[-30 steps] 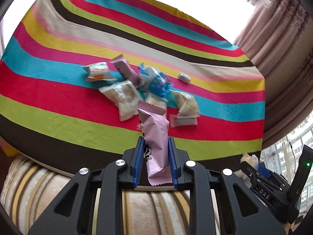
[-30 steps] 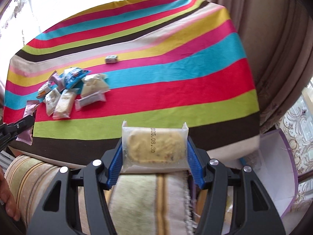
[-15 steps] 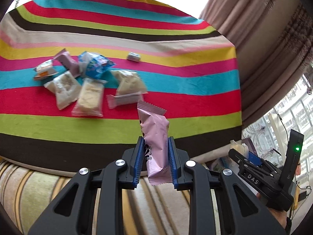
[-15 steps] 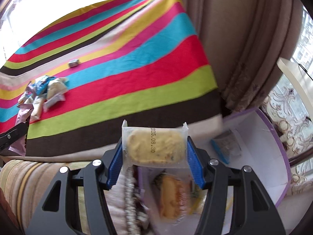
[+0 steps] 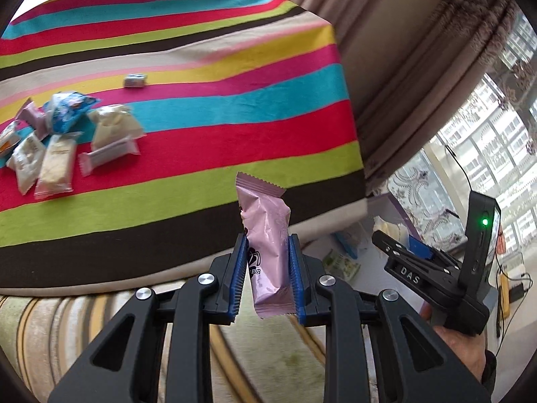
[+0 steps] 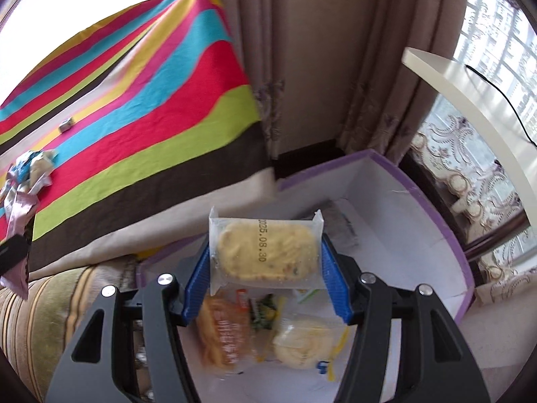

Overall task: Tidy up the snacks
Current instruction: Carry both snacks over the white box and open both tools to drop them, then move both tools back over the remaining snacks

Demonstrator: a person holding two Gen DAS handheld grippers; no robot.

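As both views swung off the striped cloth (image 5: 201, 154), the right gripper (image 6: 265, 268), clamping a yellow cake packet (image 6: 266, 252), hung over the purple-rimmed box (image 6: 436, 201) at six o'clock, ready to drop, while the left gripper (image 5: 266, 275) clamped its pink wafer packet (image 5: 266, 235).

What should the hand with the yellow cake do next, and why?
Probably open the right gripper and let the yellow cake packet drop. It already hangs over the purple-edged white box, where other snacks lie, so nothing blocks the fall. The left gripper, clamped on the pink wrapper, can follow.
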